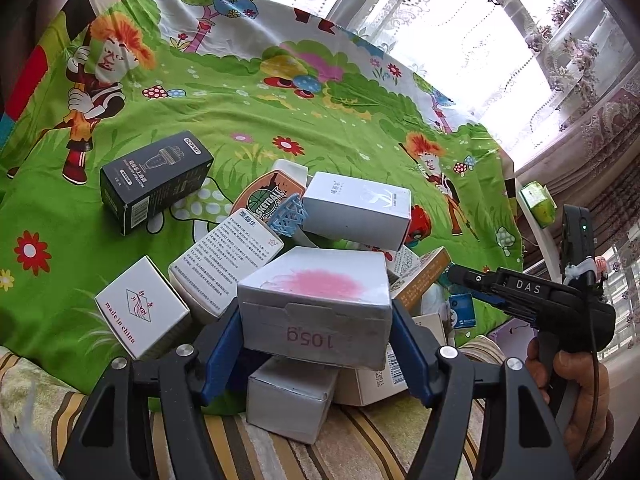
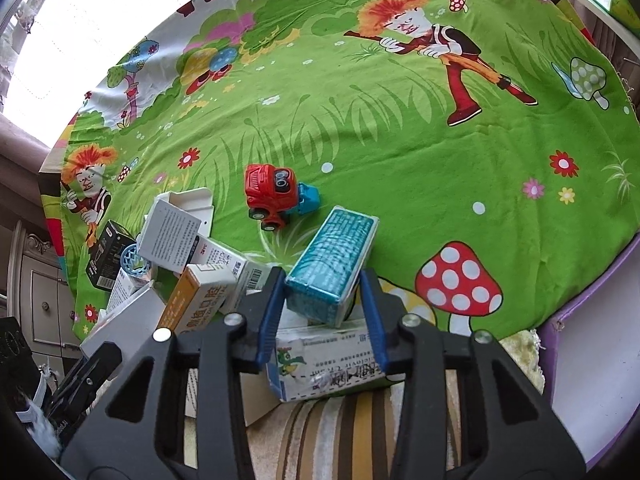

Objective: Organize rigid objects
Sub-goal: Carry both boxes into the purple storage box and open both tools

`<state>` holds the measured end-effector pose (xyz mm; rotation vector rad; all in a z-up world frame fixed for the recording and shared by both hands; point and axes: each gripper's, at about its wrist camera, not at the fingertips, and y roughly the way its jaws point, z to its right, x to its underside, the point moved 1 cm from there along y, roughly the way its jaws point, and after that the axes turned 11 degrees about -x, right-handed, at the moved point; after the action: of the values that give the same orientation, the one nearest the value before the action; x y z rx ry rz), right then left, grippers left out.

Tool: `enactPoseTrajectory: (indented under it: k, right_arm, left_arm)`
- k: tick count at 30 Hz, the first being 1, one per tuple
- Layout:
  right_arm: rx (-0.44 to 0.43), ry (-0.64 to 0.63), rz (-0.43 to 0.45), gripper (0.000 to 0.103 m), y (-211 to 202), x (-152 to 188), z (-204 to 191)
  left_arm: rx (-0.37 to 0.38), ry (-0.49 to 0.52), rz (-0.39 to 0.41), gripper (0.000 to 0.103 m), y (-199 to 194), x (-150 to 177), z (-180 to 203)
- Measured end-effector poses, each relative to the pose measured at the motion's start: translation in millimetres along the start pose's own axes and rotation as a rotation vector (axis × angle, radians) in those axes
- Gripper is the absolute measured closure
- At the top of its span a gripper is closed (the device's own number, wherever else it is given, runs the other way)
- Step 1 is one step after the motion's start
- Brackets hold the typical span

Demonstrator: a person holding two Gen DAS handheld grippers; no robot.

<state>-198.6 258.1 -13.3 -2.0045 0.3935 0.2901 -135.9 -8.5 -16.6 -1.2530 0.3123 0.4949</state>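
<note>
Grey box between left gripper fingers

A green cartoon-printed sheet was spread flat beneath everything, with a red spotted mushroom printed on it. A striped cloth was seen at the near edge. Lace curtains were lit brightly behind, and a purple panel was seen alongside.
</note>
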Motion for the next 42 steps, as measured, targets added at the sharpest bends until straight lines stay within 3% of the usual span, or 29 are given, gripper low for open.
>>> enactPoseTrajectory:
  k: [16,22,30,42]
  right_arm:
    - [-0.031,-0.102,0.168,0.062,-39,17,-11]
    - [-0.038,-0.116,0.219,0.062,-64,32,-6]
    - [-0.008,-0.129,0.279,0.062,-111,59,21]
    - [0.082,-0.004,0.284,0.062,-162,110,112]
  left_arm:
    - [0.010,-0.083,0.103,0.034,-27,7,-12]
    - [0.053,-0.099,0.151,0.034,-47,14,-8]
    - [0.145,-0.019,0.120,0.034,-54,31,37]
    - [0.285,0.151,0.021,0.034,-53,69,135]
